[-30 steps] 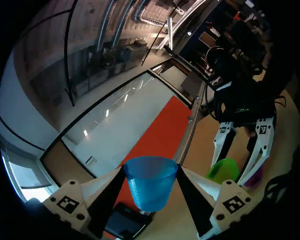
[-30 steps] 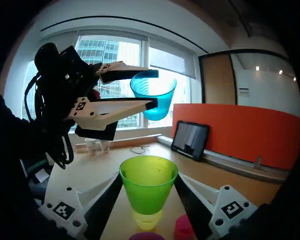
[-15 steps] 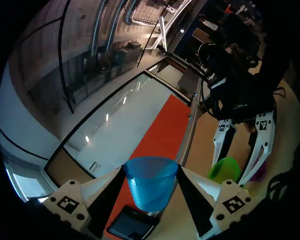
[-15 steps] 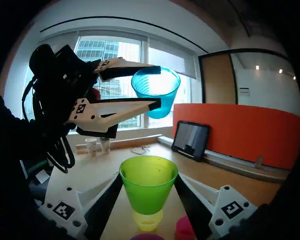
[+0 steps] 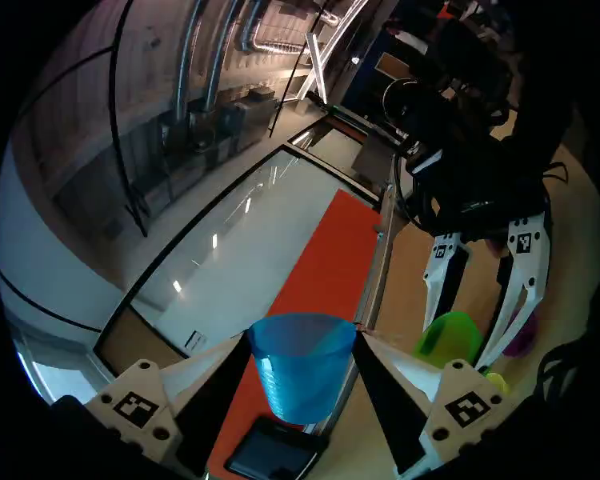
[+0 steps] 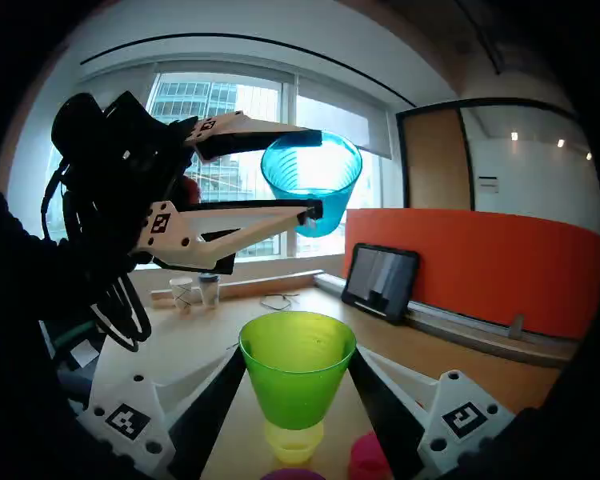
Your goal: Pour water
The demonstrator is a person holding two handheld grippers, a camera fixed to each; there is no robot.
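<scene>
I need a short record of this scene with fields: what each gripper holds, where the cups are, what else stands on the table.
left gripper: shut on blue cup, held high
right gripper: shut on green cup, upright, lower than the blue cup
under green cup: yellow cup and pink cup on the table
behind: tablet propped up beside the orange partition
water: cannot tell

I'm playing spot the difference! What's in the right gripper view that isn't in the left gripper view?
Right gripper view extras: tall buildings outside, two little cups on the ledge. Left gripper view extras: ceiling pipes, a long ceiling light. Shared: the blue cup in the left gripper, the green cup in the right gripper, the tablet, the orange divider.
</scene>
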